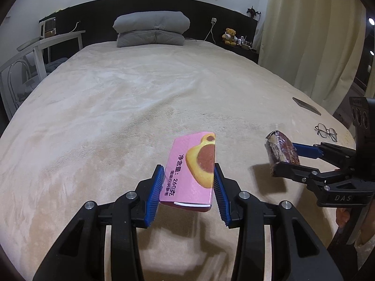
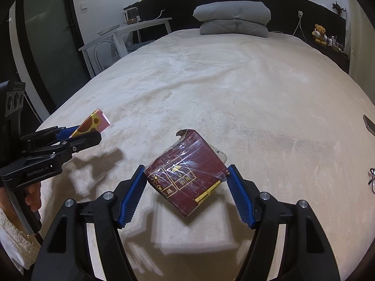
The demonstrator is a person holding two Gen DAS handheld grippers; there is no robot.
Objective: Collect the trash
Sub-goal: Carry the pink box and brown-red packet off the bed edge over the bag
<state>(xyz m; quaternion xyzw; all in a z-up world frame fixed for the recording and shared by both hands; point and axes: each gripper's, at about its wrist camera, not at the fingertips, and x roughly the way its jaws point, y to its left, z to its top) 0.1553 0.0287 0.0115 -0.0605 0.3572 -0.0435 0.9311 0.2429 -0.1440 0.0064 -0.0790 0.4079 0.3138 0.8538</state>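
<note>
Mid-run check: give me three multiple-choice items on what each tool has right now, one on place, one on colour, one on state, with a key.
1. Where do the eyeglasses lie?
A. on the bed cover
B. on the grey pillows
C. in the right tool

2. What colour is the box in the left tool?
A. green
B. pink
C. white

3. What state is the dark red box in?
A. lying flat on the bed cover
B. lifted off the bed cover, between the right tool's pads
C. resting on the pillows

Key: 1 A, the eyeglasses rest on the cover beyond the right tool. 2 B, the pink box has a yellow and brown picture. 3 B, it casts a shadow on the cover below it.
</note>
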